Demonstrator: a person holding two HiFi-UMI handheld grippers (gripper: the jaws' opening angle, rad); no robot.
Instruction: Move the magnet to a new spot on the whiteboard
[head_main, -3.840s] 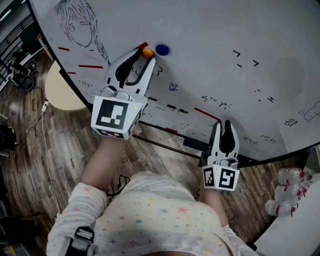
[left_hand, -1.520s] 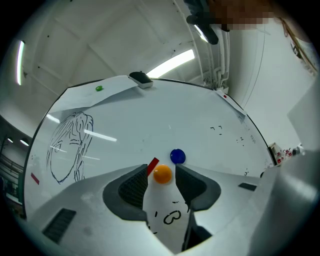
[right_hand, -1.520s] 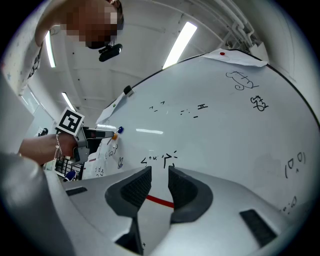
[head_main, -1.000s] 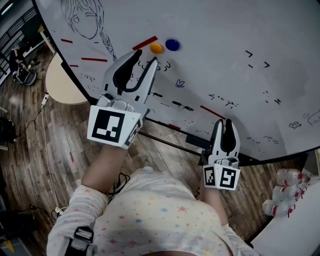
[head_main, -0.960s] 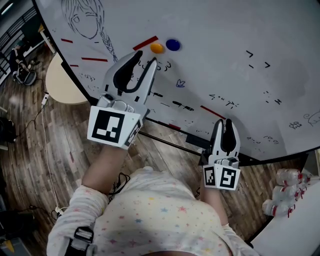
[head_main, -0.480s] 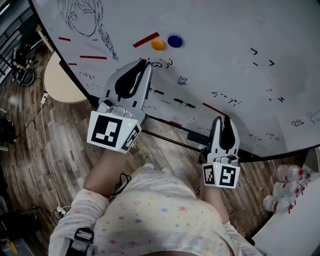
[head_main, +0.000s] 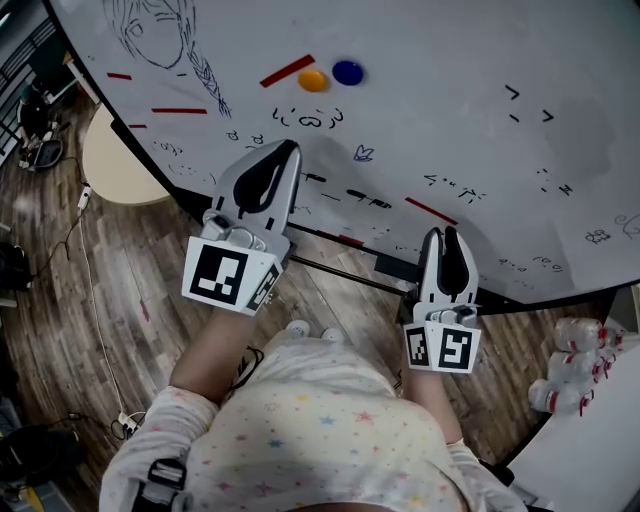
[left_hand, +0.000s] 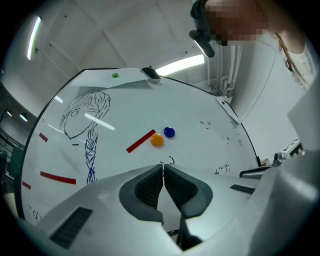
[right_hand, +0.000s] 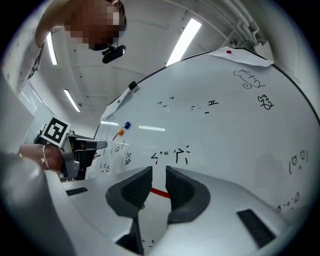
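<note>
White whiteboard (head_main: 450, 60), scribbled along its lower edge, lies bare right of the round orange magnet (head_main: 313, 81), which sits between a red strip (head_main: 287, 70) and a round blue magnet (head_main: 347, 72). The left gripper (head_main: 290, 147), well below it, has just closed its jaws on nothing. The right gripper (head_main: 442, 232), at the board's edge, stands slightly parted and empty.

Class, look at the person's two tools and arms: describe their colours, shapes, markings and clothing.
Both the left tool and right tool are pale grey plastic with curved jaws lined by dark ribbed pads. Each carries a white cube printed with black square markers. The sleeves are pale with small pastel stars.
</note>
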